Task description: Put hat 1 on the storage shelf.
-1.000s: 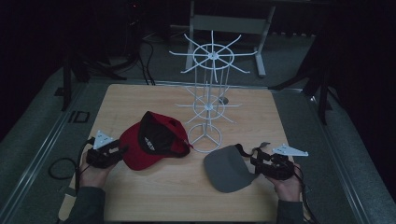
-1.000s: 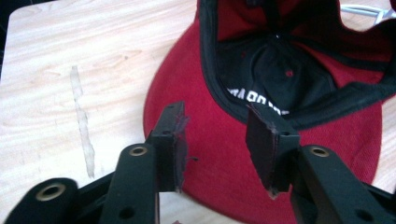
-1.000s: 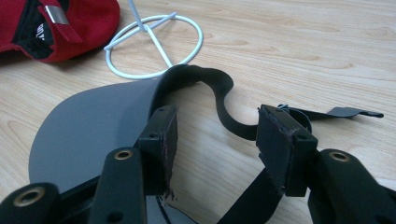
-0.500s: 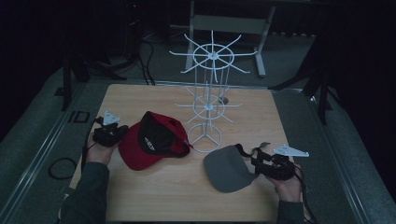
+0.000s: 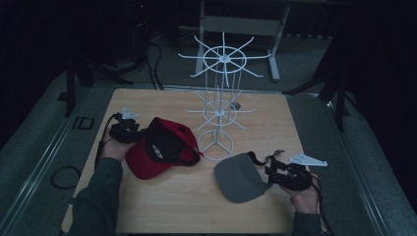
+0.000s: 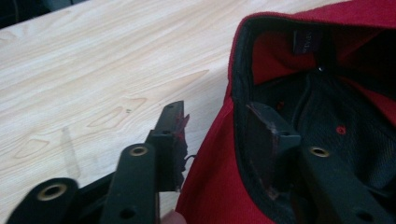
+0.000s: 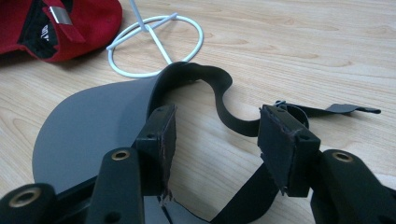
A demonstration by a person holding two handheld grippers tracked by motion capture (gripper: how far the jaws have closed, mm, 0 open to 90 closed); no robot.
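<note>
Wooden table (image 5: 162, 204) is bearing a red cap (image 6: 327, 93) near its left edge; the left gripper (image 6: 224, 135) is straddling the rim, jaws just reopened, gripping nothing. Seat deeper before squeezing. The right gripper (image 7: 217, 140) is gaping around a grey visor (image 7: 93, 126) strap.

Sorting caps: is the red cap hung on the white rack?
No, the red cap lies on the table beside the rack.

Left gripper (image 5: 134, 132) at the red cap (image 5: 158, 156); right gripper (image 5: 275, 170) beside the grey visor (image 5: 238, 178)
</note>
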